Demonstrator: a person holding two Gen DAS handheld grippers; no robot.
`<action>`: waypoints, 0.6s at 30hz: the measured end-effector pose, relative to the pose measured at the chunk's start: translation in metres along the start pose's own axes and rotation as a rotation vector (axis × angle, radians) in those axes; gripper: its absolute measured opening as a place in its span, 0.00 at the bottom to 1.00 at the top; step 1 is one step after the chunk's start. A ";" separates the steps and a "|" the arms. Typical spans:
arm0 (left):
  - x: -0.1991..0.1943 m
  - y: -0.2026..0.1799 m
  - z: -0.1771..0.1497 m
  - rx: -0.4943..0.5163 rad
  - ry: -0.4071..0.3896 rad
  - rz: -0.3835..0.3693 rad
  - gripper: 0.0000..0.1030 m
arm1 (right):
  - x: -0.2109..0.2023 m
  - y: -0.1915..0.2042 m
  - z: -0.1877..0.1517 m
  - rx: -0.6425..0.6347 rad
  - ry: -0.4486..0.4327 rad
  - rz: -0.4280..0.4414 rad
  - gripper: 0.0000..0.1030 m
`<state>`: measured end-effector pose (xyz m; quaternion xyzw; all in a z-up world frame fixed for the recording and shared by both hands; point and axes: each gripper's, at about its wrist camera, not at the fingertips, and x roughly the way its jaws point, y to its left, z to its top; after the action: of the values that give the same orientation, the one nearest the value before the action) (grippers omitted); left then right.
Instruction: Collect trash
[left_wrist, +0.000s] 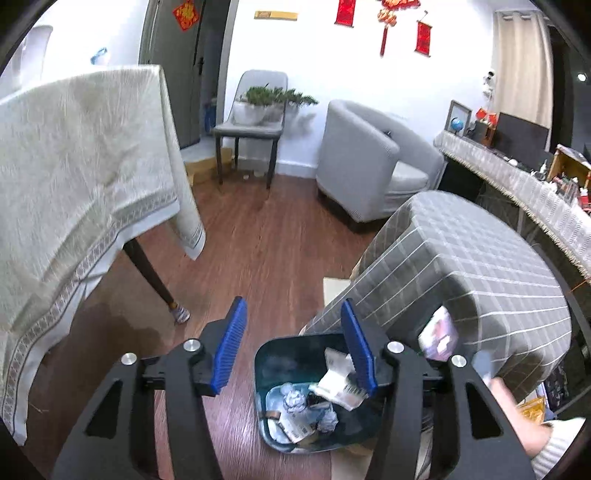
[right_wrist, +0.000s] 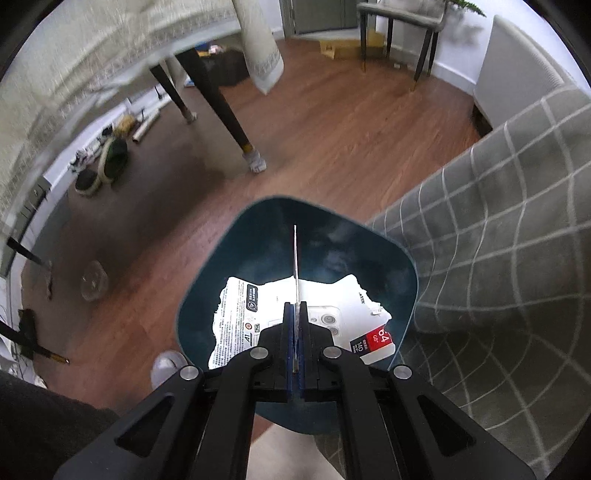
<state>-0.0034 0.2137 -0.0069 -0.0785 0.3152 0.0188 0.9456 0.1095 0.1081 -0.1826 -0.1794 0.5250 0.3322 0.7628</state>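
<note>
A thin, flat card or plastic sheet (right_wrist: 295, 258) is pinched edge-on between the blue pads of the right tongs (right_wrist: 295, 345), which are pressed together on it. Its long axis runs straight forward along the fingers, its free end pointing away from the camera, over the open mouth of the dark teal, rounded-square plastic bin (right_wrist: 369, 236). Directly beneath it inside the bin lies a torn white printed package (right_wrist: 258, 306) with a red and black corner label.

In the left wrist view the same bin (left_wrist: 269, 354) stands on the brown wood-plank floor (left_wrist: 266, 251), holding crumpled foil, paper scraps and white packaging (left_wrist: 334, 384). The left tongs (left_wrist: 294, 346) hover above it with the 2 blue pads wide apart and nothing between them; the right-hand pad overlaps the bin's rim in this view.

The bin sits just beside a grey seat covered in white-checked cloth (left_wrist: 472, 258). A worktop draped in a cream patterned cloth (left_wrist: 74, 166) stands to the left, its dark leg (left_wrist: 147, 273) ending in a sock-like cover.
</note>
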 end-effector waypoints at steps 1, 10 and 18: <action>-0.002 -0.002 0.002 0.005 -0.008 -0.008 0.54 | 0.006 0.000 -0.002 -0.002 0.015 -0.008 0.02; -0.017 -0.007 0.020 0.022 -0.052 -0.026 0.60 | 0.011 -0.001 -0.007 -0.014 0.032 -0.041 0.45; -0.045 -0.020 0.048 0.056 -0.162 -0.004 0.85 | -0.047 0.006 0.001 -0.024 -0.117 0.003 0.46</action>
<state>-0.0092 0.2026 0.0605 -0.0510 0.2377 0.0143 0.9699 0.0950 0.0982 -0.1388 -0.1680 0.4758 0.3494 0.7895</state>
